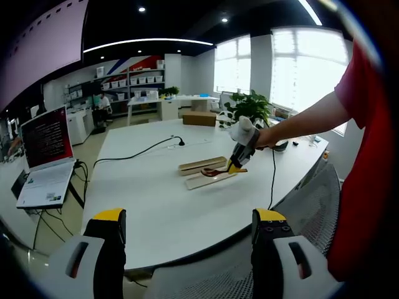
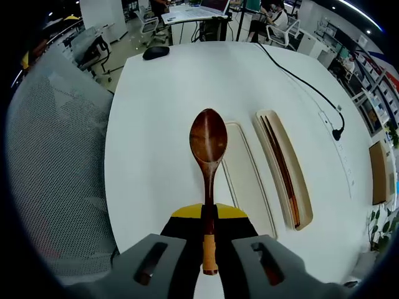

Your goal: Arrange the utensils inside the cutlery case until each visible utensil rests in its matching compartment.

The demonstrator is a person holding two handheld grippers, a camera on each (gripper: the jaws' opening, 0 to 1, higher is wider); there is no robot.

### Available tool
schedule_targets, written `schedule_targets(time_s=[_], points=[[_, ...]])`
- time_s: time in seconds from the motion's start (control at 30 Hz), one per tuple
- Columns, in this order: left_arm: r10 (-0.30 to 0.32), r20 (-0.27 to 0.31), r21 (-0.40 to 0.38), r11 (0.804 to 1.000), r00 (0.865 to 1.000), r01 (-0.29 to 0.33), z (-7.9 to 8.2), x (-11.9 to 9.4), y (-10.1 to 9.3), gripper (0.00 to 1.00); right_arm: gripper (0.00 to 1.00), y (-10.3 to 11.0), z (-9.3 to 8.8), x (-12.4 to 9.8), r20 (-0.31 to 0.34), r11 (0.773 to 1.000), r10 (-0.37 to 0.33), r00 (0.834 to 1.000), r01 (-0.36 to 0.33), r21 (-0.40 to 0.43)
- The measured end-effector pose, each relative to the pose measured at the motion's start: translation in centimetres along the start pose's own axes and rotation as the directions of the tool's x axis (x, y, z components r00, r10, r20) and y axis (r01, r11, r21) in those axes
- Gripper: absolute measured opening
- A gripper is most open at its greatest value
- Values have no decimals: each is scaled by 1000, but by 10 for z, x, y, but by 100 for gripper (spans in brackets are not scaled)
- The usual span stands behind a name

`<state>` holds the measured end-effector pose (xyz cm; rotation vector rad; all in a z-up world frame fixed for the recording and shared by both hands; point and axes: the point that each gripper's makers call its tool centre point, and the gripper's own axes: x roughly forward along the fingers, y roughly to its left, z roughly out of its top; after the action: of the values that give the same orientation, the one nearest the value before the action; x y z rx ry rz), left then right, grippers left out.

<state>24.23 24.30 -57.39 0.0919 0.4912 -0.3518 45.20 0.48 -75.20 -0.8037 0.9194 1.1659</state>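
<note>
While wooden spoon [image 2: 208, 163] hangs clamped by handle in right gripper [image 2: 209, 232], bowl sits above table [image 2: 162, 93], just left of empty case half [image 2: 249, 180]. Rigid, light, smooth wood; mid-handle hold suits. Chopsticks [image 2: 282, 168] lie in other half. Left gripper [image 1: 187, 230] open, well apart.

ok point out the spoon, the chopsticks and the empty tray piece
spoon [image 2: 209, 142], right gripper view, on its bowl
chopsticks [image 2: 283, 171], right gripper view, mid-length of the pair
empty tray piece [image 2: 249, 180], right gripper view, bare floor
</note>
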Motion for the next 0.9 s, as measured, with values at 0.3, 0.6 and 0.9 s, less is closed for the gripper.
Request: schedule_targets(time_s=[0.3,0.6,0.9], points=[[-1,-2,-4,1000,1000,1,-1,2,-2,85,1,-7,7,-12,-1,1000,-5,1000,5,-12],[6,-7,-9,1000,1000,-6,-2,2,1,85,1,-25,10,-18,-6,1000,-9,1000,9,-27],[7,-10,-14,1000,1000,-7,-3,3,1,85,1,-45,16,-30,-2,998,-18,1000,18,-52]])
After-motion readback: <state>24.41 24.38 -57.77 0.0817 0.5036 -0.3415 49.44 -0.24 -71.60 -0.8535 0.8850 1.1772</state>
